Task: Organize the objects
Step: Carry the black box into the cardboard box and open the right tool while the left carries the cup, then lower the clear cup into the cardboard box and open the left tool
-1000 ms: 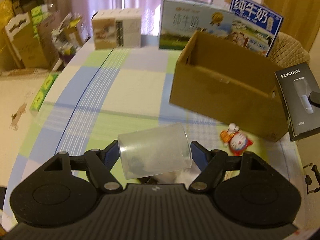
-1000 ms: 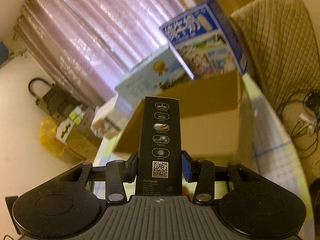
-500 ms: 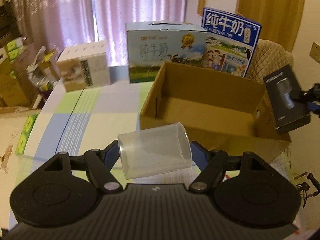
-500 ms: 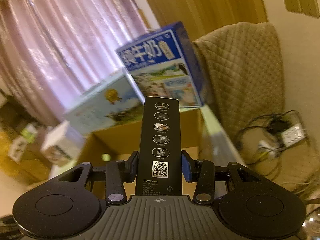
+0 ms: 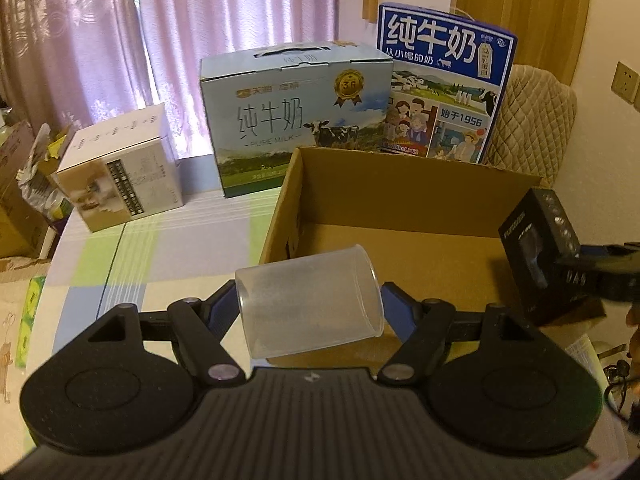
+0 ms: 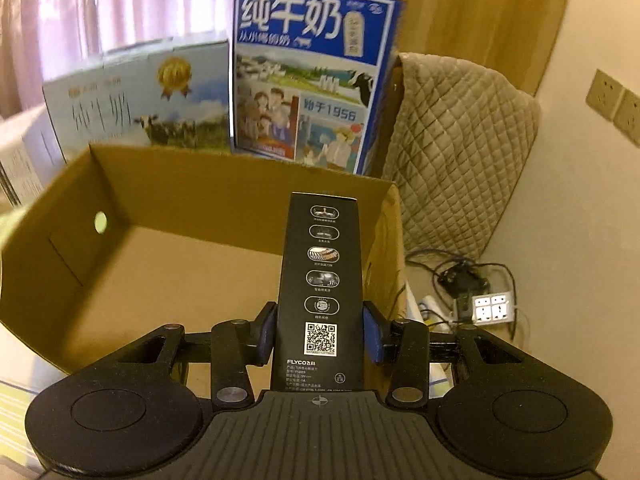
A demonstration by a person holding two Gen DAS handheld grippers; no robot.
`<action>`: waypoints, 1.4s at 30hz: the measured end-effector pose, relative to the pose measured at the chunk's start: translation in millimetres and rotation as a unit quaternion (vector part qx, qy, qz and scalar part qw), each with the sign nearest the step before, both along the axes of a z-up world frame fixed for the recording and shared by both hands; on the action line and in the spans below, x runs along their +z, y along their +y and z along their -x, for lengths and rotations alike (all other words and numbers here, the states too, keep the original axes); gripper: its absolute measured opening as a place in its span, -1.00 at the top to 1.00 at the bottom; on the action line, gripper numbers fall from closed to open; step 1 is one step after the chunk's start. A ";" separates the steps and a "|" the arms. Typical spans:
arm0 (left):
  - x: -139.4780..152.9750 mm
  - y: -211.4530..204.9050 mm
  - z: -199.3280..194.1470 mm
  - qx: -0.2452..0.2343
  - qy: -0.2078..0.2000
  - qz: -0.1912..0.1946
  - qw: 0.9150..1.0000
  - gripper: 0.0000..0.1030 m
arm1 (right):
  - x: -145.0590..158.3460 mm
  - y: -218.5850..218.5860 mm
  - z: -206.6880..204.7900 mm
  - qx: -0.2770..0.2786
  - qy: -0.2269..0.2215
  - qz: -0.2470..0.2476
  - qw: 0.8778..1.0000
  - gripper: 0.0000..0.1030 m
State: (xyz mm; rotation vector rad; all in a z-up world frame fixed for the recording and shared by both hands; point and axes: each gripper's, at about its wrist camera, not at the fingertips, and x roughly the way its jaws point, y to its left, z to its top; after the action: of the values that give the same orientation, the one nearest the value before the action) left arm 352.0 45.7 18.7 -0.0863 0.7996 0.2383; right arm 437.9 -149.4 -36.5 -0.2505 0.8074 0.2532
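Note:
My left gripper (image 5: pixel 308 304) is shut on a clear plastic cup (image 5: pixel 308 300), held on its side just in front of the near wall of an open brown cardboard box (image 5: pixel 400 196). My right gripper (image 6: pixel 320 332) is shut on a slim black FLYCO box (image 6: pixel 320 280) and holds it over the right end of the cardboard box (image 6: pixel 168 184). In the left wrist view the black box (image 5: pixel 536 252) and right gripper show at the box's right end. The cardboard box's visible floor is bare.
Behind the cardboard box stand a light-blue milk carton (image 5: pixel 296 120) and a dark-blue milk carton (image 5: pixel 440 88). A white box (image 5: pixel 120 168) sits at back left on the checked tablecloth (image 5: pixel 160 248). A quilted chair (image 6: pixel 460 140) and floor cables (image 6: pixel 472 284) lie right.
Both grippers have moved toward the cardboard box with their loads. The black box has come down over the box's right end, and the cup has come up to its near wall.

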 end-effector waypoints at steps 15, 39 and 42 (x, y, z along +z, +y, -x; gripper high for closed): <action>-23.7 -7.0 -66.3 -0.036 0.031 -0.008 0.999 -0.42 | -9.0 -0.7 -24.0 -0.001 0.024 0.000 1.000 -0.23; -63.6 -7.3 -104.1 -0.051 0.086 -0.023 0.995 -0.42 | -8.8 -8.2 -21.8 0.010 0.028 -0.033 0.999 -0.33; -61.9 -8.0 -103.0 -0.053 0.082 -0.024 0.995 -0.63 | -8.0 -8.7 -20.9 0.011 0.027 -0.035 0.999 -0.34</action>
State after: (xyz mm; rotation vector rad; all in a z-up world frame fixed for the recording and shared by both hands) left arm 455.0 37.7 -43.1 0.0212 0.9587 0.1662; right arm 458.8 -158.1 -44.5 -0.1885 0.8482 0.3096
